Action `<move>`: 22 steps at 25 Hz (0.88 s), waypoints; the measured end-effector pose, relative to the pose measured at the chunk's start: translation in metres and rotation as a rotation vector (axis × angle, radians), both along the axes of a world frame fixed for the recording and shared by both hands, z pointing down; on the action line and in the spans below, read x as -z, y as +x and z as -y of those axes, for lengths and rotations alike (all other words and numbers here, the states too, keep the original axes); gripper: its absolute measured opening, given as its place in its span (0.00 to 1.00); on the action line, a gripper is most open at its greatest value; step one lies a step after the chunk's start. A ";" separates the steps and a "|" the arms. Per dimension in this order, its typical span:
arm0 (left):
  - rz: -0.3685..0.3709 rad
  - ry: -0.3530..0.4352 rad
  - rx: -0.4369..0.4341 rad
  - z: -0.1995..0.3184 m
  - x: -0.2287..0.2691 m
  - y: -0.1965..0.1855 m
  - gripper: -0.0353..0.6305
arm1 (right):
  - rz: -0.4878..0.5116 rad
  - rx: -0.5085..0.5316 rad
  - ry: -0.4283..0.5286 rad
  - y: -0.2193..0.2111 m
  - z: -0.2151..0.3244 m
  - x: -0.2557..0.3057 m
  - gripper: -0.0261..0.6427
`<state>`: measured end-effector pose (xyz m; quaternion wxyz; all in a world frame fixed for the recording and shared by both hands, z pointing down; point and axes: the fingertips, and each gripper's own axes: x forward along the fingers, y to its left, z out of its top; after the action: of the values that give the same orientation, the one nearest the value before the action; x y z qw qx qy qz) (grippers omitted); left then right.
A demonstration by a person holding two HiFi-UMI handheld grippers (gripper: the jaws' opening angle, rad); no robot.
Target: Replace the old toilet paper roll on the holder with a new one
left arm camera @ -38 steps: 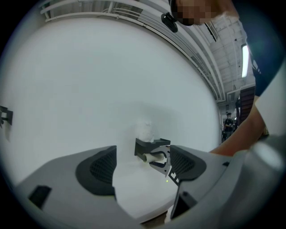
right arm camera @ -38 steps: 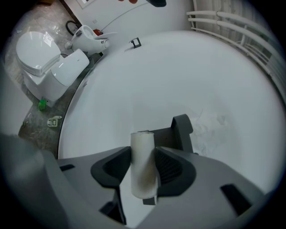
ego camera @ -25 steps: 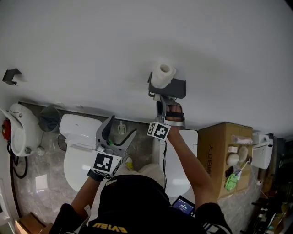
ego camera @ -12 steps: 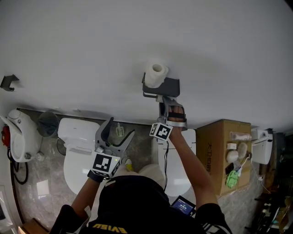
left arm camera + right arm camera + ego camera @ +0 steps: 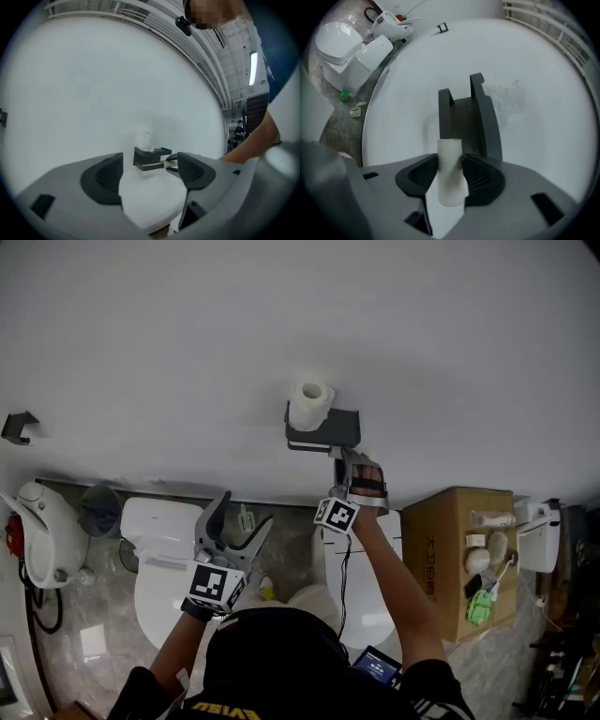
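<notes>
Right gripper view: right gripper (image 5: 450, 161) clamped on bare cardboard tube (image 5: 450, 190), just near side of wall holder (image 5: 466, 122). Head view: full roll (image 5: 309, 405) atop holder; left gripper (image 5: 247, 509) jaws apart, empty, well left.

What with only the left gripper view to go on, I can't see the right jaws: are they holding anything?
Observer: Yes. The right gripper is shut on a bare pale tube, like an empty roll core.
Operator: And that white blur on the holder?
Observer: The head view shows a full toilet paper roll standing on end atop the dark holder.
Operator: Anything below?
Observer: A cardboard box stands on the floor, on the right gripper's side.
</notes>
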<state>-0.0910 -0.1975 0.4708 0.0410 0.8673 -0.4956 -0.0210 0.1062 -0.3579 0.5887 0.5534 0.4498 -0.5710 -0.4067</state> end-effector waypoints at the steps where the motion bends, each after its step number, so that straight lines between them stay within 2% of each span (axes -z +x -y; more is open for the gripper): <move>1: -0.006 -0.003 0.000 0.000 0.000 0.000 0.61 | 0.001 -0.007 0.003 0.003 0.000 0.001 0.30; 7: 0.014 -0.012 -0.002 0.002 -0.004 -0.004 0.61 | 0.000 -0.052 0.014 0.020 -0.002 0.004 0.30; 15: 0.026 0.011 0.018 0.010 0.005 -0.016 0.61 | 0.057 -0.130 0.013 0.046 -0.005 0.001 0.30; 18: 0.029 0.012 0.021 0.009 0.006 -0.017 0.61 | 0.108 -0.159 0.027 0.055 -0.011 0.008 0.30; 22: 0.026 -0.002 0.033 0.010 0.001 -0.020 0.61 | 0.229 -0.193 0.060 0.063 -0.024 0.024 0.30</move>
<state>-0.1111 -0.2075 0.4697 0.0352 0.8591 -0.5105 -0.0097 0.1690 -0.3338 0.5648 0.5077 0.5623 -0.5720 -0.3145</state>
